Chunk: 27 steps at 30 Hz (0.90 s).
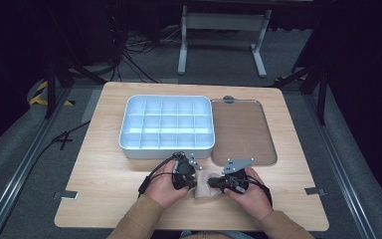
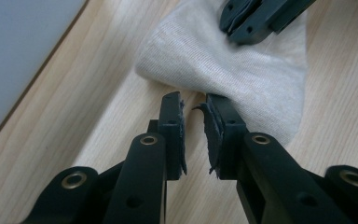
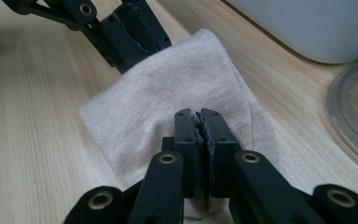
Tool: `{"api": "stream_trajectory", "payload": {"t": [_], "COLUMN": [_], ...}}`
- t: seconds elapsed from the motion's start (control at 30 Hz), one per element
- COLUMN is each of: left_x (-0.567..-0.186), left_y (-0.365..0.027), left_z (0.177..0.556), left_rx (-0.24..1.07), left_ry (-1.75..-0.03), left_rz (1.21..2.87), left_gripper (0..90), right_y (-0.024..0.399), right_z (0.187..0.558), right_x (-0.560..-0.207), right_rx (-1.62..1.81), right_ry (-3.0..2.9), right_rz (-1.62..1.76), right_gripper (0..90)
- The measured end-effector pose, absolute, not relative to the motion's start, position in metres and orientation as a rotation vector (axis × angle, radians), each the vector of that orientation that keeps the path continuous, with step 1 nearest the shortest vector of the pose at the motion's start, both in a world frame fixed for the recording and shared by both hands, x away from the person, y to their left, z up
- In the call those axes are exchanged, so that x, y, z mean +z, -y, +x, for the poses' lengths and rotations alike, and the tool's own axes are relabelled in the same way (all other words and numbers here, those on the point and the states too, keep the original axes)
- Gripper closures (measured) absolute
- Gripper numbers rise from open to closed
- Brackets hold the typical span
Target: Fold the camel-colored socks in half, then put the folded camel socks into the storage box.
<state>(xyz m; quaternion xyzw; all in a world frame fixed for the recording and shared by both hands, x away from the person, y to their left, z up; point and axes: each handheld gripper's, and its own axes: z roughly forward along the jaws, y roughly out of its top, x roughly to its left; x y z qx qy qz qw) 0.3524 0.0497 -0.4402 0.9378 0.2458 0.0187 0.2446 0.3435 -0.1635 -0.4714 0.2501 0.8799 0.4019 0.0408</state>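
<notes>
Dark room w/ cables on the floor beyond a pale wood table (image 1: pixel 104 169). Far-centre sits a white divided organiser (image 1: pixel 167 125), a flat grey tray (image 1: pixel 242 130) just right of it, both well apart from the work.

Beige sock (image 1: pixel 206 185) lies folded at the near edge, between the two hands, long axis running roughly left–right across the table.

Right gripper (image 1: pixel 218 182): jaws pinched tight on the sock's right part; in the right gripper view the fabric is clamped between the pads (image 3: pixel 196 133).

Left gripper (image 1: pixel 188 183): jaws a narrow gap apart, tips right at the sock's left edge. In the left gripper view (image 2: pixel 194 112) the cloth sits just ahead of the tips, nothing squeezed between them, so no hold yet as far as I can tell.

Key relation: sock edge is straight ahead of the left claw, touching or nearly so; the left needs only a short push fwd along the sock's long axis before closing, the right serving as anchor.
</notes>
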Motion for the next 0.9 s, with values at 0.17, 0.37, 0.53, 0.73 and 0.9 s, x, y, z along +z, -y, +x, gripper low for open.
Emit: {"api": "stream_trajectory", "payload": {"t": [0.17,0.37,0.53,0.73,0.9], "left_x": [-0.438,-0.435,-0.432,-0.43,-0.429], "left_y": [-0.047,-0.043,-0.035,-0.027,-0.024], "left_z": [0.351,0.35,0.35,0.349,0.348], "left_rx": [0.063,0.066,0.08,0.092,0.104], "left_ry": [-0.652,-0.624,-0.594,-0.568,-0.547], "left_rz": [2.549,2.523,2.532,2.536,2.543], "left_gripper": [77.4,77.5,77.6,77.7,77.3], "right_y": [0.164,0.164,0.165,0.166,0.166], "right_z": [0.343,0.343,0.341,0.339,0.338], "right_x": [-0.472,-0.472,-0.473,-0.474,-0.474], "right_rx": [1.231,1.23,1.243,1.255,1.251], "right_ry": [-2.693,-2.69,-2.678,-2.669,-2.661], "right_rz": [0.759,0.744,0.734,0.734,0.726], "right_gripper": [86.1,86.0,85.6,85.3,85.2]}}
